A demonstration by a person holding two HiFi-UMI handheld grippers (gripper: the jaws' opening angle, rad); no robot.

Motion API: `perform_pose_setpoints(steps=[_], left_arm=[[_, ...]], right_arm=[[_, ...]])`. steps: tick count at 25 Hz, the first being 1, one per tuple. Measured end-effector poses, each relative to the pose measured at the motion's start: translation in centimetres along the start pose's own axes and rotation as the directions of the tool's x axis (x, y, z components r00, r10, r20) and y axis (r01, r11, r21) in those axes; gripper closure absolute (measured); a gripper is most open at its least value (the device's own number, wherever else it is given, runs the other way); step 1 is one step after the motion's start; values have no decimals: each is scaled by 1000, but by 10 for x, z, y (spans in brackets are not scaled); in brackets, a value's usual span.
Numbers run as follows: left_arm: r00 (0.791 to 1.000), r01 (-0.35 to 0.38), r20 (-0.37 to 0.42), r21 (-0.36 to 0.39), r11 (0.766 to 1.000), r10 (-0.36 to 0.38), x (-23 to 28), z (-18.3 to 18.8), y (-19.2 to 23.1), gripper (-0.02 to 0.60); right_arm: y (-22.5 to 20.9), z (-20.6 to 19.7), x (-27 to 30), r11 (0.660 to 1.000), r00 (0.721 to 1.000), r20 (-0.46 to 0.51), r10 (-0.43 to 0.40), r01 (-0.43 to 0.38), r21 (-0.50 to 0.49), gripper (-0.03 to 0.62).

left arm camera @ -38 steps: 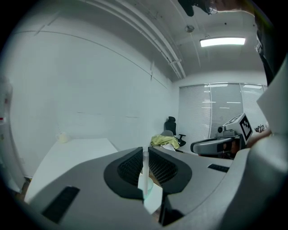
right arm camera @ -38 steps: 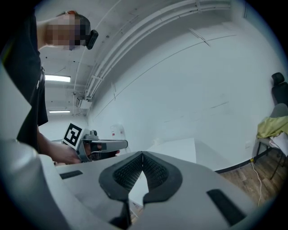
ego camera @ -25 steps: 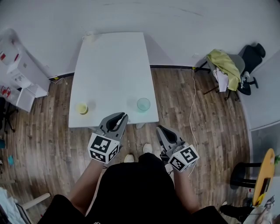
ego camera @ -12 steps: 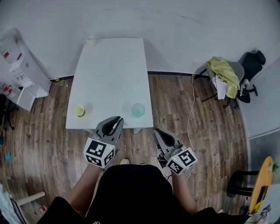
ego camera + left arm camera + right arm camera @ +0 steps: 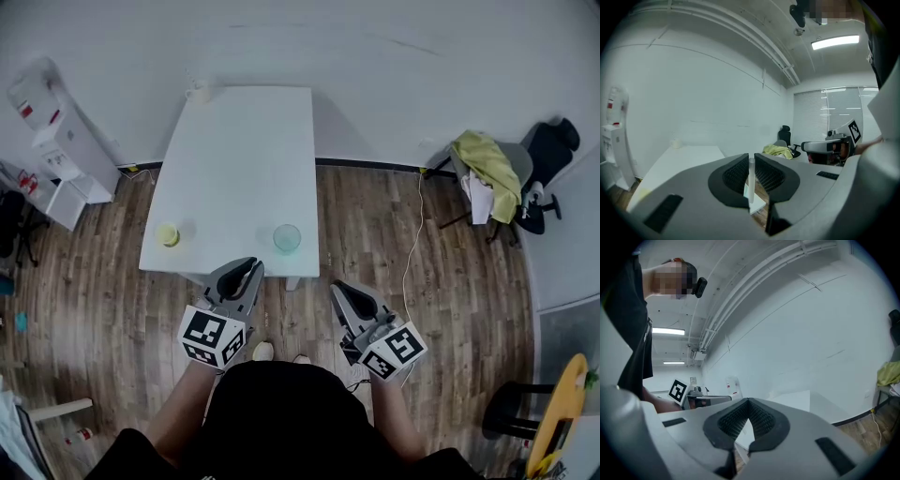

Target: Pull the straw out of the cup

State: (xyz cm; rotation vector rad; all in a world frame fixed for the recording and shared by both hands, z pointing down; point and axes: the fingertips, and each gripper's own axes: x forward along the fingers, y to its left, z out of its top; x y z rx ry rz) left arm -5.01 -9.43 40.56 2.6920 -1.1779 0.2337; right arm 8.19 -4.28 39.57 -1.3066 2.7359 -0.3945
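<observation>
A clear teal cup (image 5: 287,238) stands near the front right edge of the white table (image 5: 244,150); I see no straw in it. My left gripper (image 5: 251,269) hangs off the table's front edge, over the wood floor. In the left gripper view its jaws are closed on a thin pale straw (image 5: 751,183), which stands upright between the ribbed pads (image 5: 736,176). My right gripper (image 5: 337,289) is held lower right of the cup, also off the table. Its jaws meet at the tips (image 5: 749,401) with nothing between them.
A yellow cup (image 5: 168,233) sits at the table's front left, and a white cup (image 5: 199,92) at the far left corner. White cabinets (image 5: 56,141) stand left. A chair draped with yellow-green cloth (image 5: 487,159), a black office chair (image 5: 548,141) and a floor cable (image 5: 412,244) lie right.
The person has stepped back: the table and both cups have slid farther away in the head view. Both grippers have drawn back from the table edge, jaws unchanged.
</observation>
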Motion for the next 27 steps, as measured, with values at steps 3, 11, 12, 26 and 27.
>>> perform_pose_setpoints(steps=[3,11,12,26,27], left_arm=[[1000,-15,-3,3,1000,15,-3,0,-8,531],[999,-48,6,9,999,48,-19,-1,-21,531],[999,-50,7,10,999,50,-20,-1,-23,531],[998,-54,11,10,998,54,-29,-12,-38,532],[998,-54,13,11,998,54,-29,-12,-38,531]], right_arm=[[0,-2,-5,1000,1000,1,17,-17,10,572],[8,-3,-23,999,999,8,38,-38,18,572],[7,-4,-26,999,999,6,36,-36,20,572],[13,-15,-40,1000,1000,-7,12,-12,20,572],[13,-15,-40,1000,1000,-7,12,-12,18,572]])
